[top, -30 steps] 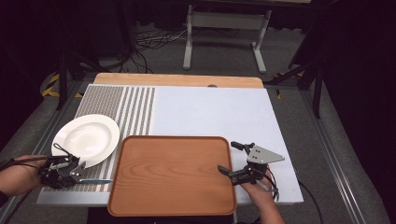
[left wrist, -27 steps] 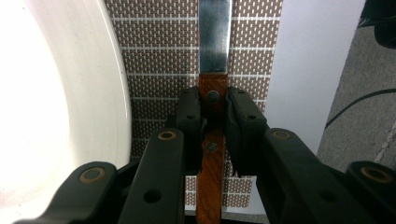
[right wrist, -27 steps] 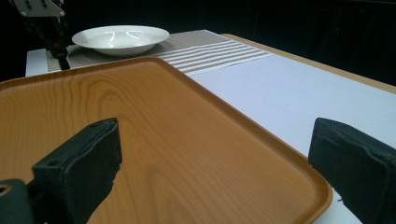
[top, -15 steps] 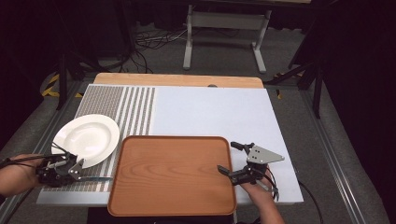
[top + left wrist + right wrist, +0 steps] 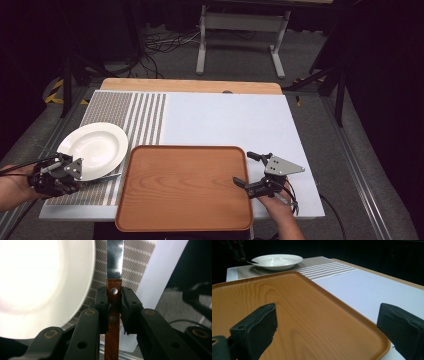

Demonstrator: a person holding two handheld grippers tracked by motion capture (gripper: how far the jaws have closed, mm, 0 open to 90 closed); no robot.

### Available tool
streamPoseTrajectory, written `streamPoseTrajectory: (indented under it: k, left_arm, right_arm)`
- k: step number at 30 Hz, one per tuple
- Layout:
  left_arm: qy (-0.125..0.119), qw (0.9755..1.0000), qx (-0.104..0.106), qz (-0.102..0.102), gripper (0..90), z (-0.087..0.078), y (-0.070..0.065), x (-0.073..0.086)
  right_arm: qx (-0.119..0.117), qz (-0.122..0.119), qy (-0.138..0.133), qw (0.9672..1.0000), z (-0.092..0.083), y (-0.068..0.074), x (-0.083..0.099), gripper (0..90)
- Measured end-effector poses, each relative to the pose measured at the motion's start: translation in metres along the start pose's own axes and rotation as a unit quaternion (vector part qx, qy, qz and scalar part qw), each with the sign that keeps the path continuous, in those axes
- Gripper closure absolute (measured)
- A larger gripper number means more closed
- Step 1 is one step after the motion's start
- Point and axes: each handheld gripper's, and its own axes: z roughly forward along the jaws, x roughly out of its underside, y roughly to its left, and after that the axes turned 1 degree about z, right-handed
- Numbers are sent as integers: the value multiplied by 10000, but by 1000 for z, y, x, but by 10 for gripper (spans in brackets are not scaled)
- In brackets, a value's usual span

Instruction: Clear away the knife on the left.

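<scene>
My left gripper (image 5: 114, 298) is shut on the wooden handle of a table knife (image 5: 115, 260), whose steel blade points ahead along the rim of a white plate (image 5: 37, 282). From above, this gripper (image 5: 75, 170) hangs at the table's front left, beside the plate (image 5: 95, 149), and the knife's blade (image 5: 109, 176) reaches toward the wooden tray (image 5: 185, 185). My right gripper (image 5: 243, 169) stands open at the tray's right rim with nothing between its pads. Its own view looks across the tray (image 5: 287, 310) between the wide-apart jaws of the right gripper (image 5: 327, 325).
A striped placemat (image 5: 135, 112) lies under the plate on the white table cover (image 5: 225, 120). The table's wooden far edge (image 5: 190, 86) borders dark floor with cables and a metal stand (image 5: 240, 30). A forearm comes in at each front corner.
The left gripper has risen a little with the knife, lifting it off the mat. The right gripper has stayed where it was.
</scene>
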Motion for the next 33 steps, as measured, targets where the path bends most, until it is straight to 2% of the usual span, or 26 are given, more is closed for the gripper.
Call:
streamPoseTrajectory:
  k: [1, 2, 6, 10, 14, 17, 20, 25, 27, 28, 29, 32, 33]
  left_arm:
    - [0, 10000, 0, 0, 780, 0, 0, 0]
    - [-143, 9998, 10, -166, 780, -3, 0, -1]
    - [-397, 9977, 183, -512, 779, -10, 3, -7]
    - [-529, 9941, 345, -879, 779, -16, 5, -15]
    - [-693, 9906, 521, -1055, 779, -21, 3, -25]
    - [-821, 9864, 658, -1265, 779, -24, 5, -29]
    - [-967, 9823, 819, -1377, 779, -25, 6, -30]
    - [-1245, 9725, 1079, -1645, 779, -25, 7, -32]
    - [-1275, 9699, 1155, -1724, 779, -25, 7, -34]
    - [-1280, 9677, 1205, -1807, 779, -24, 6, -35]
    - [-1292, 9681, 1190, -1788, 779, -24, 7, -36]
    - [-1385, 9622, 1306, -1948, 779, -23, 5, -38]
    - [-1431, 9622, 1264, -1940, 779, -24, 5, -39]
  right_arm:
    - [0, 0, 0, 10000, 0, 0, 0, 39]
    - [-5, 13, -9, 10000, 0, 0, 0, 39]
    - [20, 41, -34, 10000, -1, 0, 0, 39]
    - [13, 71, -45, 10000, -2, -1, 0, 39]
    - [24, 80, -61, 9999, -2, -2, 0, 39]
    - [28, 87, -74, 9999, -3, -1, 0, 39]
    - [23, 94, -81, 9999, -3, -2, 0, 39]
    - [6, 104, -81, 9999, -3, -2, 1, 39]
    - [8, 105, -83, 9999, -3, -2, 1, 39]
    - [12, 103, -87, 9999, -3, -2, 1, 39]
    - [16, 101, -89, 9999, -3, -2, 0, 39]
    - [21, 102, -88, 9999, -4, -2, 0, 39]
    - [24, 85, -95, 9999, -4, -2, 0, 39]
